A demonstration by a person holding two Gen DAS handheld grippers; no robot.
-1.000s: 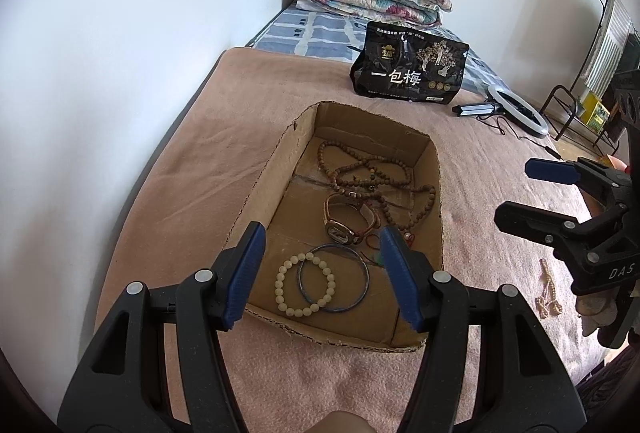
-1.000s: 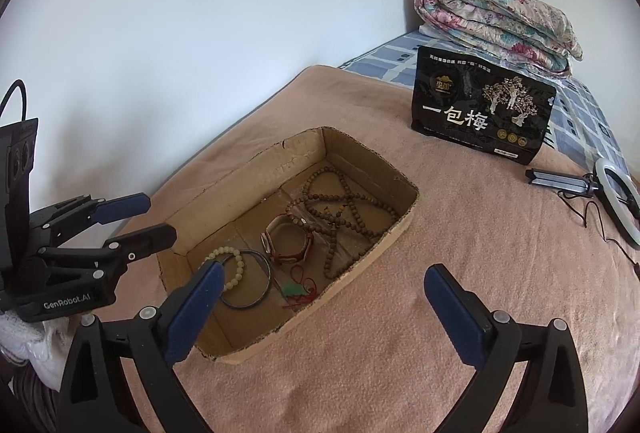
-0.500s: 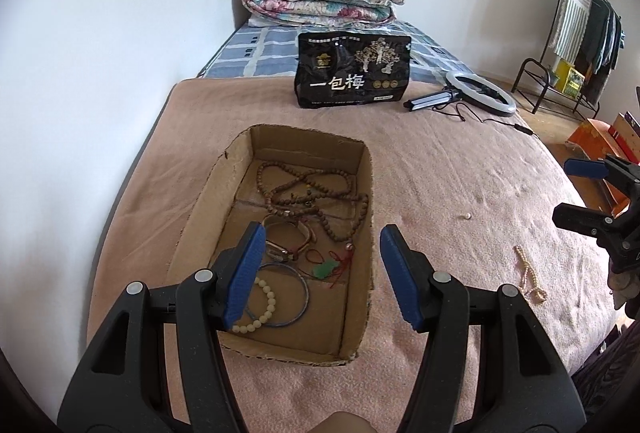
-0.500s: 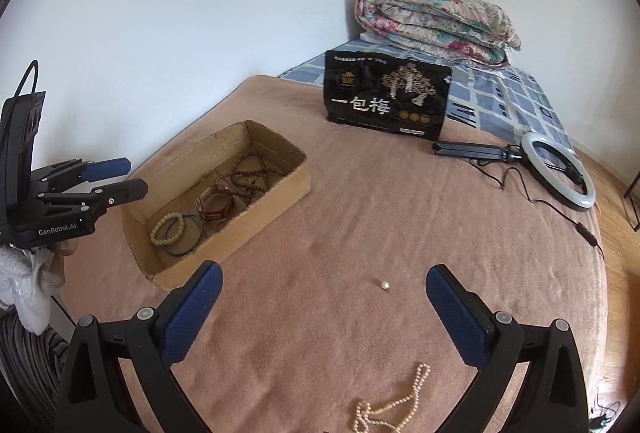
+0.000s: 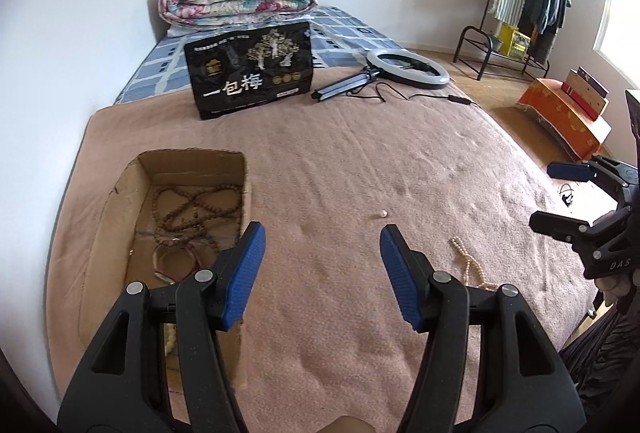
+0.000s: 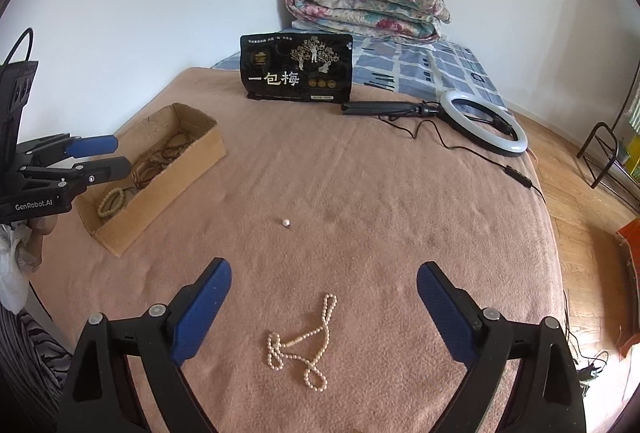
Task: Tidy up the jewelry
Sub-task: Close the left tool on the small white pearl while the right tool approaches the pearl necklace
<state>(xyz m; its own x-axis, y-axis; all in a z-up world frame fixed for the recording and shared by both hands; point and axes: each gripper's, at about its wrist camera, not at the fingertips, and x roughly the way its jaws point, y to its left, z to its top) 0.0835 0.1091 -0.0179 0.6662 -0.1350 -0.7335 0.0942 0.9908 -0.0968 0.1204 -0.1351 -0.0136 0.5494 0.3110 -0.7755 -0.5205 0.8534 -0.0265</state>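
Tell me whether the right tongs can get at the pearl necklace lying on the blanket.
Probably yes. The pearl necklace lies loose on the pink blanket, right ahead of the right tongs, between their closing but still wide jaws, which hold nothing. Nothing covers it; the single loose pearl lies further off.

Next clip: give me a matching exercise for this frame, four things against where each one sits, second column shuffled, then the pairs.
Things:
1. pearl necklace
2. loose pearl
3. wooden bead strands
4. ring light

Places:
A. inside the cardboard box
B. at the blanket's far edge, beside the black snack bag
C. alone on the open blanket, mid-bed
D. on the blanket just ahead of the right gripper, whose jaws are closing with nothing held

Pairs: 1-D, 2-C, 3-A, 4-B
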